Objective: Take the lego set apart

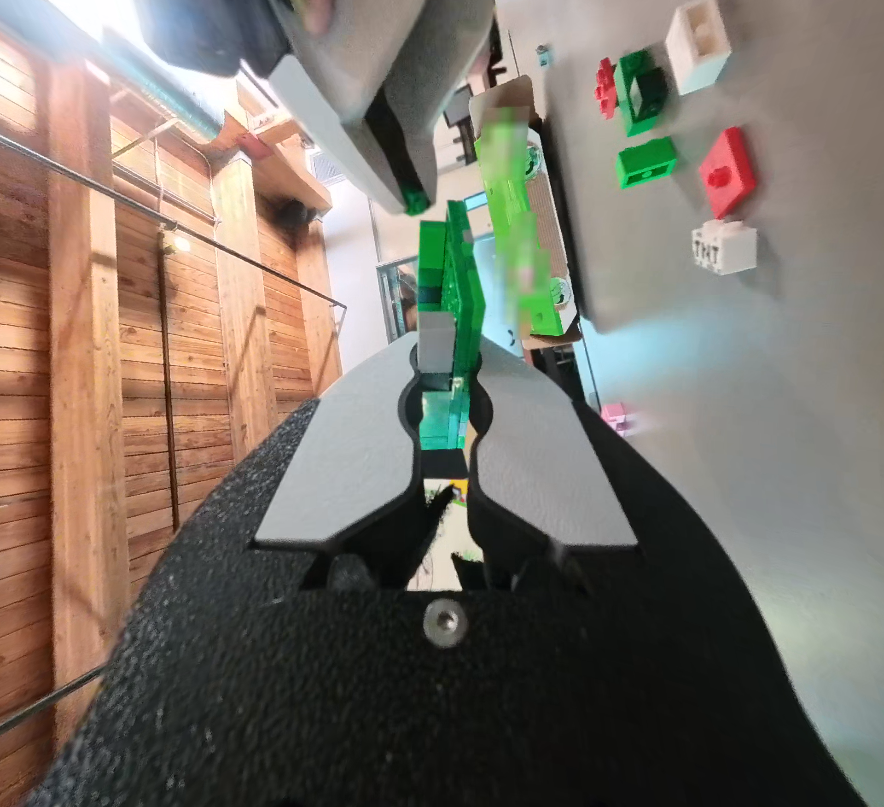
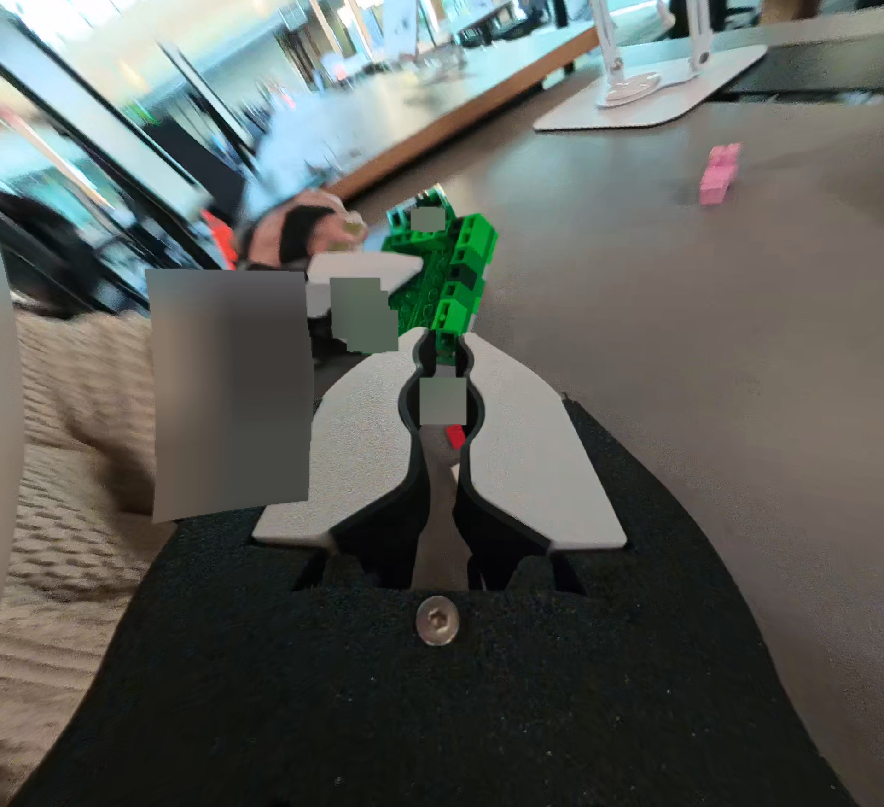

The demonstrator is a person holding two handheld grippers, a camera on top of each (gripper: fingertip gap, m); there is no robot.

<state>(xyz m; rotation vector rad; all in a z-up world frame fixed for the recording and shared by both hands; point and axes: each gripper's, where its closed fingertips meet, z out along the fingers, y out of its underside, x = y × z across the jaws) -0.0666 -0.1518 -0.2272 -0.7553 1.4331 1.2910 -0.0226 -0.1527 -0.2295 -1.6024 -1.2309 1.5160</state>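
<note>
Clamped in our left hand-held gripper (image 1: 447,363), the green lego set (image 1: 452,305) hangs above the table (image 1: 717,449) so our right hand-held gripper (image 2: 442,343), seemingly pinching its edge, can pry bricks loose.

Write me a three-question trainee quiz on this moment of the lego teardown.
1. True or false: the left gripper is shut on the green lego assembly.
2. What colour is the small brick pinched by the right gripper? A red, B green, C pink.
3. Fill in: the pink piece lies loose on the ____.
Key: 1 true; 2 B; 3 table.
</note>
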